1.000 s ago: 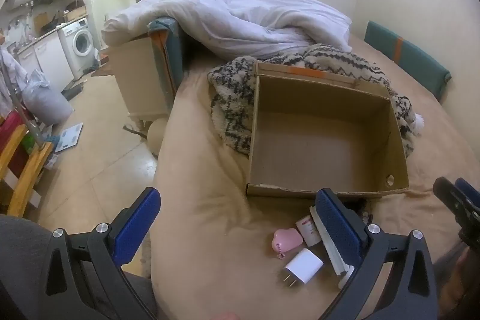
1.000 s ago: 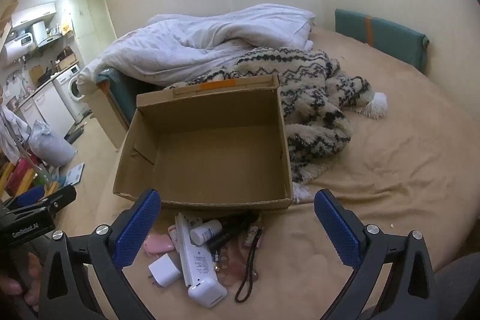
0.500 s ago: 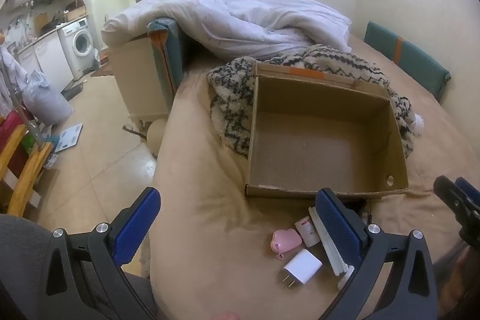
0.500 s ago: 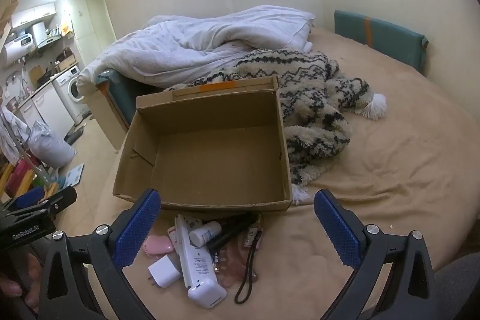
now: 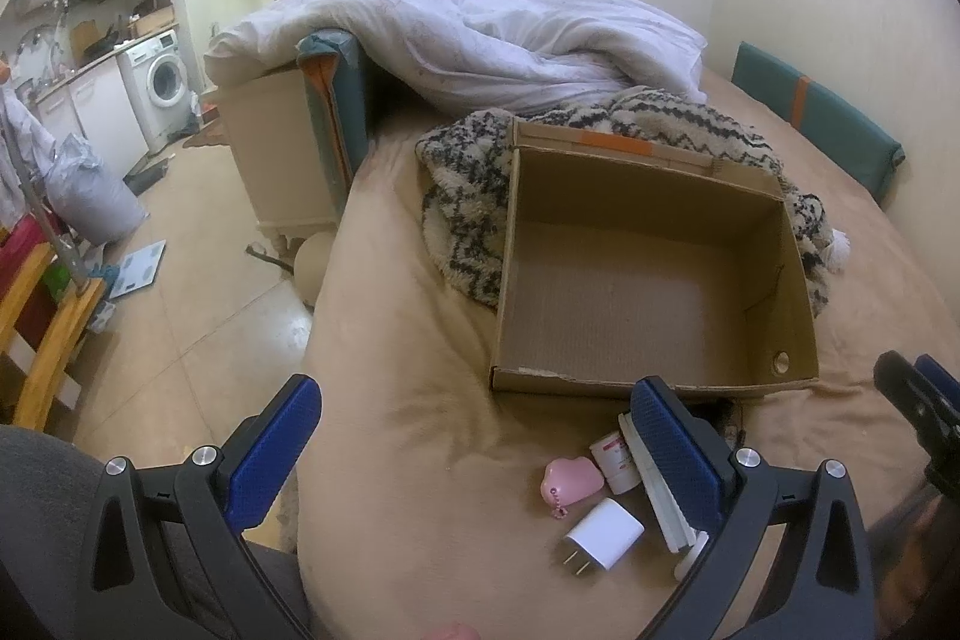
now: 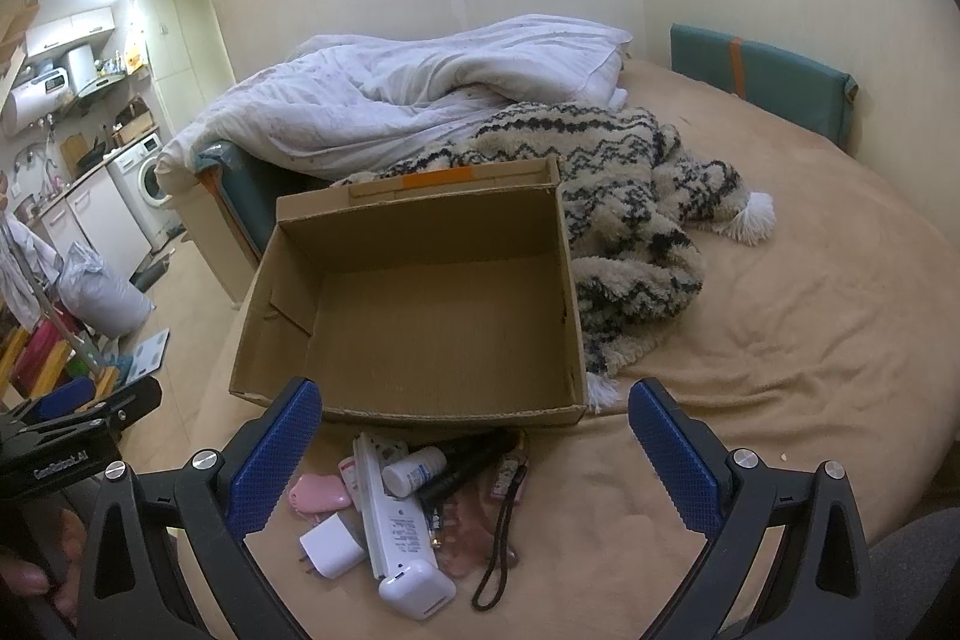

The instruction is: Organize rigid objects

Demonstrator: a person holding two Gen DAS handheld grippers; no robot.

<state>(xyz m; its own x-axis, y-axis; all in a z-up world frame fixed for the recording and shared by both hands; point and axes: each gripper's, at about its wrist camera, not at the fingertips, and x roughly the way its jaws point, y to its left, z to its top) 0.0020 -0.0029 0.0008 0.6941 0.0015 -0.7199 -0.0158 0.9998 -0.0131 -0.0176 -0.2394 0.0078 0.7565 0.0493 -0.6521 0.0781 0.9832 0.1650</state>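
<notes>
right gripper [image 6: 474, 448] wide open, empty, above clutter [image 6: 396, 514] before cardboard box [image 6: 420, 316]

Mostly beige and brown here, with a few pops of blue, pink and teal.

The bed [image 6: 780, 340] has a tan sheet, and the cardboard box [image 6: 420, 316] is plain brown with a strip of orange tape on its far flap. The blanket [image 6: 630, 196] beside it is cream with black zigzag stripes and a white pom-pom, the duvet [image 6: 420, 94] whitish. Both tools, left [image 5: 474, 454] and right [image 6: 474, 454], are black with bright blue textured pads. In the pile there's a pink heart-shaped thing [image 5: 570, 481], a white charger plug [image 5: 603, 532], a white power strip [image 6: 390, 508], a white bottle [image 6: 414, 469] and a black pen-like stick [image 6: 465, 466]. The cushion [image 6: 762, 82] by the wall is teal with an orange stripe.
</notes>
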